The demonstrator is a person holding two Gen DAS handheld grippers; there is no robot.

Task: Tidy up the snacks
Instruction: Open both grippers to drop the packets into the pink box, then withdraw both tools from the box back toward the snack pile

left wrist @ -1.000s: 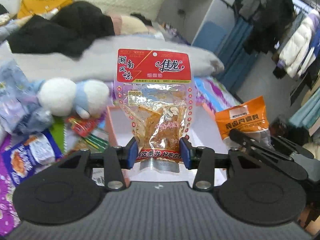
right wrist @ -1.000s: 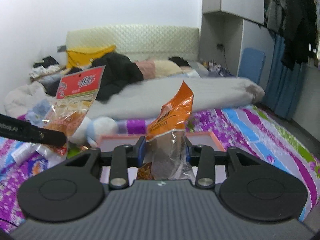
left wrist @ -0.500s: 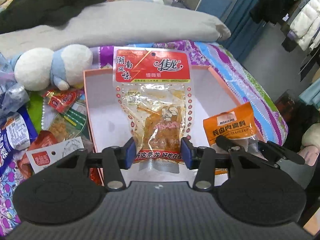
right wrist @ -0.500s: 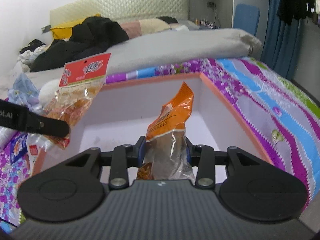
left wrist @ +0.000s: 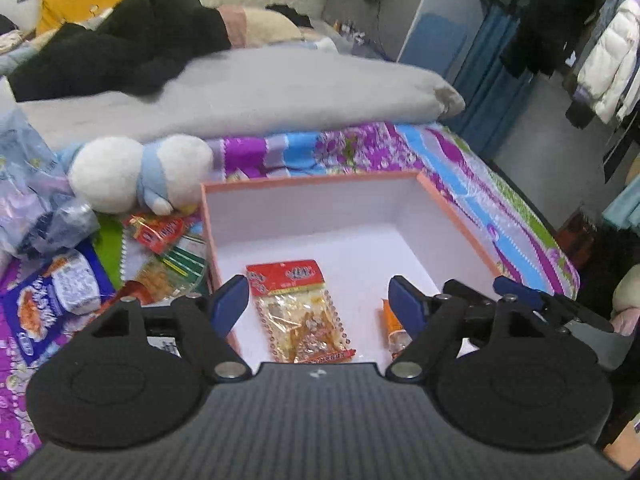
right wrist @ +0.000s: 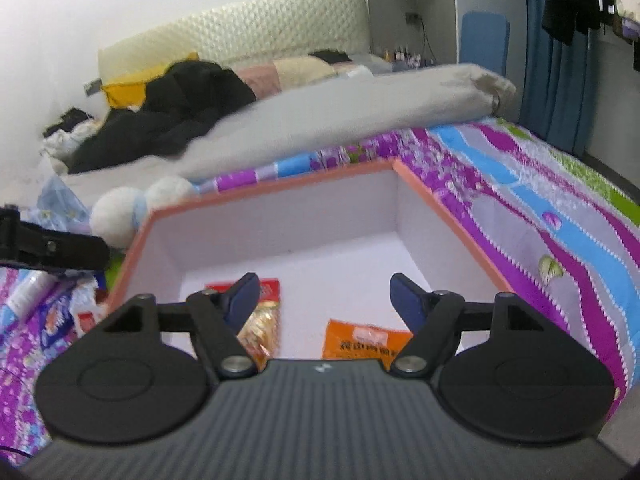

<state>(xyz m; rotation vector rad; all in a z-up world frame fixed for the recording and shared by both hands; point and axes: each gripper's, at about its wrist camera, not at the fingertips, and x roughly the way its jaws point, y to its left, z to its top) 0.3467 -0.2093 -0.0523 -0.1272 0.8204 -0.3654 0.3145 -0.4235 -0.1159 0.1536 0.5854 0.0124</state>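
both the left gripper (left wrist: 318, 300) and right gripper (right wrist: 324, 294) are seen opening, empty; the red packet (left wrist: 300, 312) and the orange packet (right wrist: 366, 344), partly hidden, apparently lie in the box (left wrist: 308, 182).

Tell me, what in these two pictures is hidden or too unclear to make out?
- Orange packet, left wrist view: mostly hidden behind the left gripper's right finger; in the right wrist view its near end is covered by the camera mount.
- Red packet, right wrist view: partly behind the right gripper's left finger.
- Box: near wall hidden in both views.
- Loose snacks: small print unreadable.
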